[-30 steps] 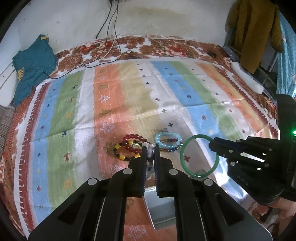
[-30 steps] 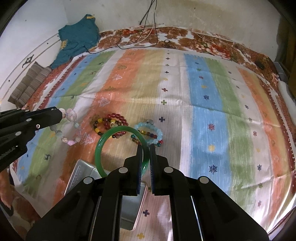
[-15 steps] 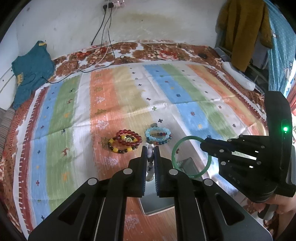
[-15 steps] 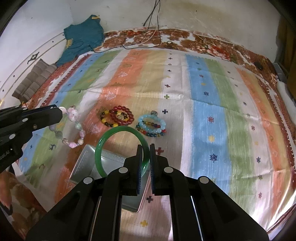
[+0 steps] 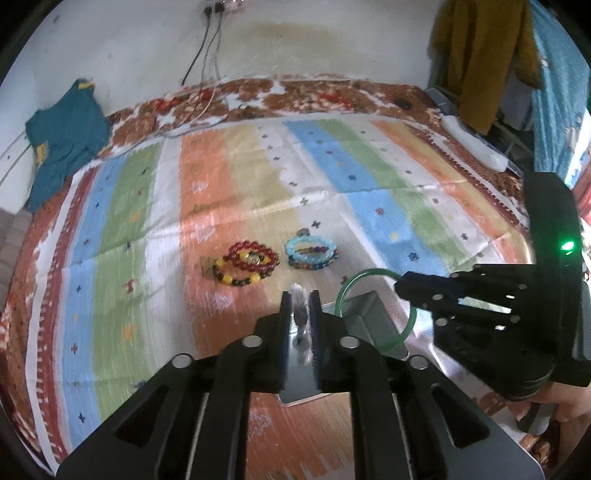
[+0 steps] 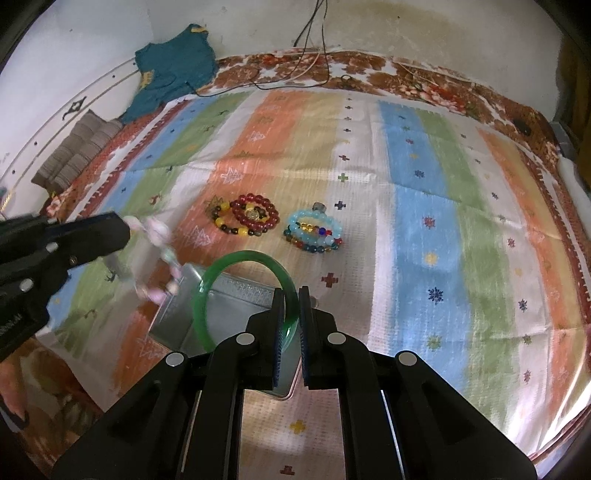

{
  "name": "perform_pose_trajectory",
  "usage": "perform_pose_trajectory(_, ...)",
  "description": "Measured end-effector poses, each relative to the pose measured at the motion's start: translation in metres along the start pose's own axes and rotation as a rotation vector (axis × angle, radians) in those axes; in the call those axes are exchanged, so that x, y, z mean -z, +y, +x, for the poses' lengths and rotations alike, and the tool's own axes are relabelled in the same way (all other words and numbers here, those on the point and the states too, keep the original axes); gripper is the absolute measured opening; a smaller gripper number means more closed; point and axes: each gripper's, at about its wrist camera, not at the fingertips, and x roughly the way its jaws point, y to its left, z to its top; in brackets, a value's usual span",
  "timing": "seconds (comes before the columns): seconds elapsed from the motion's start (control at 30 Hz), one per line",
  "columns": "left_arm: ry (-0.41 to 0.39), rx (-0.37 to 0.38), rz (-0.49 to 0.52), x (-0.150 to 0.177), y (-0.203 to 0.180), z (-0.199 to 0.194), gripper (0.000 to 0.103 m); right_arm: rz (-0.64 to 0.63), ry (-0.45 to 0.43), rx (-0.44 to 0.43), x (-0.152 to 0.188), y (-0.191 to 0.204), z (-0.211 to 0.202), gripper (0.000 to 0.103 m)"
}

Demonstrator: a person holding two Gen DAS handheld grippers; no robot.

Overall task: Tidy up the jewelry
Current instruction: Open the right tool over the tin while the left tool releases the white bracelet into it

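**Two claws over the tin**

Left wrist view: the left claw (image 5: 299, 301) has just been opening a little, a pale pink bead bracelet (image 5: 300, 314) still between its tips, above the shiny metal tin (image 5: 364, 306).

Right wrist view: the right claw (image 6: 291, 295) pinches the smooth green glass bangle (image 6: 221, 269) tight over the tin (image 6: 236, 295).

Soft, even daylight; slight motion blur throughout, strong fisheye bending and dark vignetted corners.

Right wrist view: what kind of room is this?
Likely a bedroom at home. The work surface looks like a bed: a striped cloth over a floral sheet against a wall. A teal garment lies at its edge, and charger cables hang down the wall.
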Motion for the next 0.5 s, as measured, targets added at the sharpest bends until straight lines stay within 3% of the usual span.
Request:
perform_pose_trajectory(0.03, 0.005, -0.007, -0.004, 0.0, 0.002, 0.001, 0.028, 0.011, 0.003, -0.012, -0.001, -0.002, 0.0, 0.012)
perform_pose_trajectory(0.1, 0.006, -0.023, -0.01, 0.0, 0.004, 0.002, 0.031, 0.024, 0.012, 0.008, -0.001, -0.006, 0.002, 0.016)
perform_pose_trajectory(0.17, 0.009, -0.029, -0.02, 0.0, 0.006, 0.002, 0.034, 0.027, 0.017, 0.038, -0.001, -0.009, 0.004, 0.033)
perform_pose_trajectory(0.5, 0.014, -0.063, -0.052, -0.003, 0.02, 0.007, 0.047, 0.046, 0.046, 0.068, -0.001, -0.017, 0.011, 0.046)
